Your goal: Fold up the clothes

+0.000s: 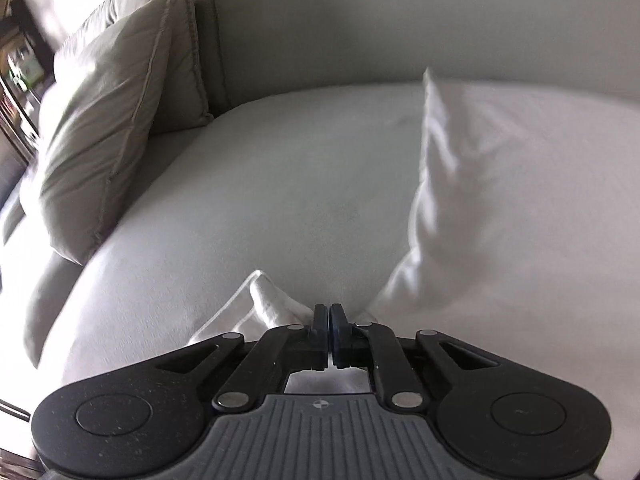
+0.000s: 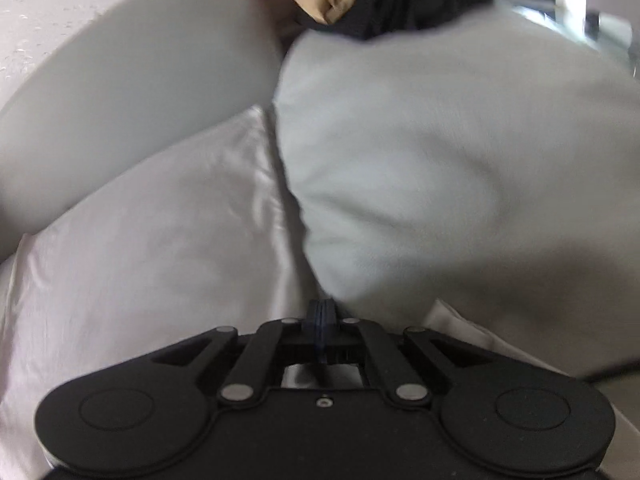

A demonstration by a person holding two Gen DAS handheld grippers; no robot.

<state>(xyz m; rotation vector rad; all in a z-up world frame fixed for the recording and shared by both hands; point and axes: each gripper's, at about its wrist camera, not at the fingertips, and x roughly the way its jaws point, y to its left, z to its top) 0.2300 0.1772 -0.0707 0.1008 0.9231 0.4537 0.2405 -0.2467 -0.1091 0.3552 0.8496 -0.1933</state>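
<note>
Right hand-held gripper (image 2: 322, 314) (jaws together) pinching pale garment (image 2: 440, 160)

Both wrist views close over sofa (image 1: 280, 200)

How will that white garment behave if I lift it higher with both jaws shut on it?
Probably floppy: the white garment already sags in soft creases between the left gripper and right gripper. Likely light, since it billows. The sheen in the right wrist view hints it may slip.
</note>
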